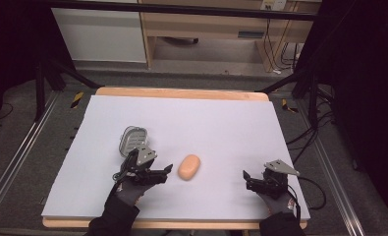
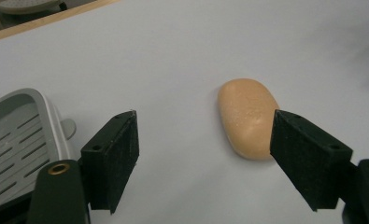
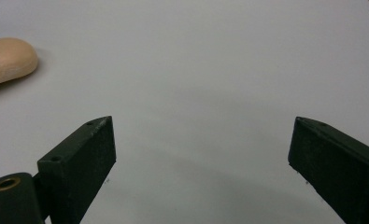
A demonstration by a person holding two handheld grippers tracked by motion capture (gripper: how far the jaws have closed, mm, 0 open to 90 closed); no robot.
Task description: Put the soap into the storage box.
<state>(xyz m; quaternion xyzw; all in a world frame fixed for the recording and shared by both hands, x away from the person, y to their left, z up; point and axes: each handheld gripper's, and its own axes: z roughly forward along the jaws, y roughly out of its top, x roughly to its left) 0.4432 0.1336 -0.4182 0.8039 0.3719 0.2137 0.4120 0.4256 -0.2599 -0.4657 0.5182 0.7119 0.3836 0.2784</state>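
Two things lie on the white sheet [image 1: 206,123] that covers the worktop [image 1: 181,92], and two tongs sit low at its near edge. Farthest left is a grey slotted soap dish [image 1: 132,138], lying flat; in the left gripper view it [image 2: 16,140] fills the lower left corner, with parallel slots across its floor and a raised rim. Just in front of the dish in the high view are the left tongs [image 1: 158,173], held in a dark-gloved hand [image 1: 130,189] and pointing right toward the soap. Their jaws stand well apart with nothing between them; in the left gripper view the left tongs [image 2: 203,158] frame bare sheet, and the far jaw's tip overlaps the near end of the soap, though I cannot tell whether it touches.

The peach-coloured oval soap [image 1: 189,167] rests on the sheet near the middle, just beside the left tongs and apart from the dish. In the left gripper view the soap [image 2: 246,116] lies lengthwise and looks finely speckled. In the right gripper view it [image 3: 7,60] sits at the far left edge.

The right tongs [image 1: 245,178] lie well apart from the soap, near the sheet's right front corner, held by the other gloved hand [image 1: 280,199]. Their jaws are spread wide over bare sheet, as the right gripper view shows of the right tongs [image 3: 201,154].
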